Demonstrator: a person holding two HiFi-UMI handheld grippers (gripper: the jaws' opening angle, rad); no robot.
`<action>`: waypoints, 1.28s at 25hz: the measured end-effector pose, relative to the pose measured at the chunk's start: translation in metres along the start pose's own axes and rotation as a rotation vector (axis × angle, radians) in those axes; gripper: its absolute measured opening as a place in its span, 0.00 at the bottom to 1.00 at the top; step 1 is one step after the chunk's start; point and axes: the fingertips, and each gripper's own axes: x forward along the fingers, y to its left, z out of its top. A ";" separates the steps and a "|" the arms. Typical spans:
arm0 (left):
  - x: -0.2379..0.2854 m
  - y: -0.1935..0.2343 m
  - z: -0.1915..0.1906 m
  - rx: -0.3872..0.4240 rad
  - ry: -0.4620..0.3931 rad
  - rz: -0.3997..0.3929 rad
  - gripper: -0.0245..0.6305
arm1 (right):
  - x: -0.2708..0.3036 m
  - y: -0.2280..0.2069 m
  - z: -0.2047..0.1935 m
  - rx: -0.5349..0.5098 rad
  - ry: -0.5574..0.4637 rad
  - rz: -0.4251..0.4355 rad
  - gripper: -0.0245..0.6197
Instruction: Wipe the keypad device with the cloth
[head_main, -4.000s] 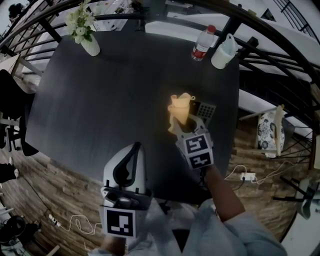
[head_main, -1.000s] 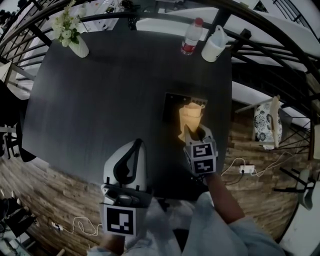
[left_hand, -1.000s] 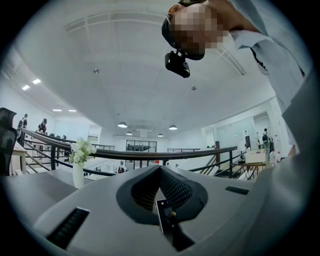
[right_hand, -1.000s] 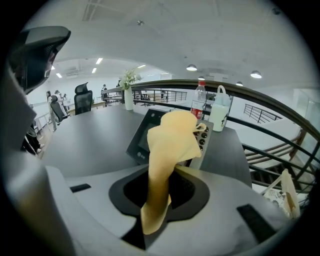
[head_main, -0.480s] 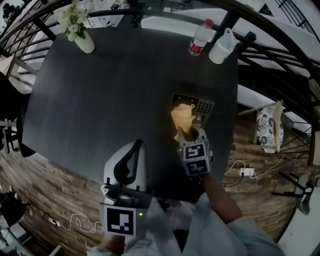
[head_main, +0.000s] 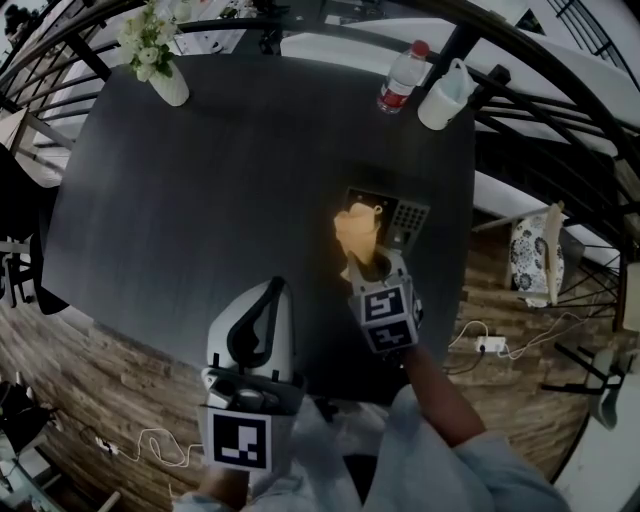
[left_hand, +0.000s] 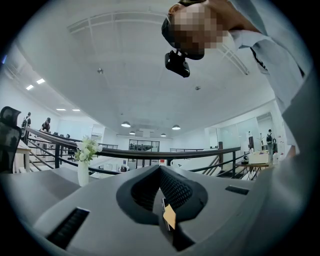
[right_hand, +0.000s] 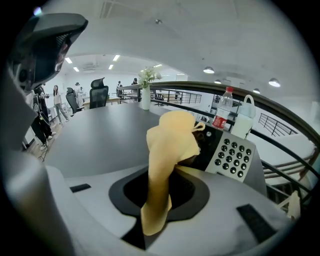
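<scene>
The keypad device (head_main: 407, 218) lies flat near the dark table's right edge, its grey key panel (right_hand: 234, 152) showing. A yellow cloth (head_main: 357, 233) hangs bunched over the device's dark left part. My right gripper (head_main: 374, 268) is shut on the cloth (right_hand: 171, 138) just in front of the device, and the cloth hides its fingertips. My left gripper (head_main: 261, 303) is held up near my body, away from the device, with its jaws together and nothing in them. The left gripper view shows only ceiling and railing.
A vase of white flowers (head_main: 160, 62) stands at the table's far left corner. A water bottle (head_main: 398, 82) and a white jug (head_main: 445, 94) stand at the far right corner. A black railing runs past the table's right edge (head_main: 468, 250); a patterned chair (head_main: 535, 262) stands below it.
The right gripper has drawn the cloth leftwards across the device, uncovering the grey key panel. The left gripper has stayed where it was.
</scene>
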 end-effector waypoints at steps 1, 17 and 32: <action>0.001 0.000 0.001 -0.001 -0.003 -0.002 0.06 | -0.002 -0.002 0.004 -0.009 -0.008 -0.005 0.15; 0.003 -0.002 0.007 -0.010 -0.027 -0.017 0.06 | -0.038 -0.063 0.094 -0.235 -0.169 -0.133 0.15; -0.002 0.001 0.007 -0.013 -0.031 -0.007 0.06 | -0.011 -0.069 0.106 -0.831 -0.037 -0.182 0.15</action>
